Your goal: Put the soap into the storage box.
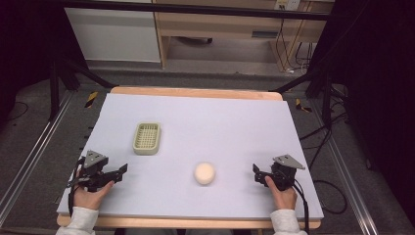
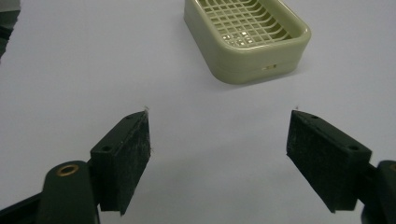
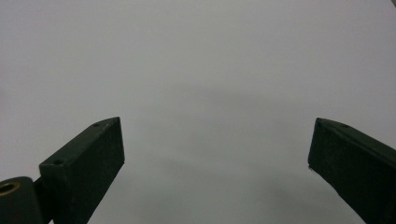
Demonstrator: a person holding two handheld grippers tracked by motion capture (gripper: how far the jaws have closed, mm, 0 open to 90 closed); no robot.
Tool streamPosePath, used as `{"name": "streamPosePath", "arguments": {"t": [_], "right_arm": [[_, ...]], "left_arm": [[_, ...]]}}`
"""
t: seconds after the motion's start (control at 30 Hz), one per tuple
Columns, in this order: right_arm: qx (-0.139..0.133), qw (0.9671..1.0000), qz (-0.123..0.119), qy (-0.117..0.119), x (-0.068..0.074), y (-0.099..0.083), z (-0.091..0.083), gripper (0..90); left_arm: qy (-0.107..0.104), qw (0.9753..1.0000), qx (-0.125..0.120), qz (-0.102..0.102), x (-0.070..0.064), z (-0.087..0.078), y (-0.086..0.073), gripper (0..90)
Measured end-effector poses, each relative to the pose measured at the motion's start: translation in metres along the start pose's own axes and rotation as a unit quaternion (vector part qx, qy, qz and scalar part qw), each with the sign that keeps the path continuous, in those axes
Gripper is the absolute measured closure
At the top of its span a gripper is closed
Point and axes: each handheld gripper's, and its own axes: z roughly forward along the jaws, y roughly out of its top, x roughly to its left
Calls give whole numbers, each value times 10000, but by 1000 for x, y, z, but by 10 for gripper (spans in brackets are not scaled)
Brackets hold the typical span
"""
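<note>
White table (image 1: 235,122) holds unlabelled soap dish (image 1: 147,138) and soap (image 1: 204,173).

The tabletop (image 1: 220,122) sits in the middle of the high view. A tray (image 1: 147,138) lies on it, left of the middle. A ball (image 1: 204,173) lies on it lower down, near the middle, to the right of the tray and well apart from it. The left gripper (image 1: 121,169) is at the lower left of the frame, below the tray. The right gripper (image 1: 255,172) is at the lower right, to the right of the ball. The ball lies between the two grippers. In the left gripper view, the tray (image 2: 247,37) lies at the top of the frame, past the wide-apart jaws and touching neither one.
</note>
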Motion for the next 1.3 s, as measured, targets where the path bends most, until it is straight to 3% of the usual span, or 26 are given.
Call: {"name": "streamPosePath", "arguments": {"t": [0.4,1.0,1.3], "right_arm": [[-197,9998,61,56,1,0,-9,41],[-88,9998,141,86,1,-5,-5,40],[-103,9999,117,71,1,-5,-5,39]], "left_arm": [[-131,9999,-46,59,-8,-3,3,223],[-324,9992,-210,127,-18,-6,8,265],[-305,9990,-203,258,-26,-5,11,284]]}}
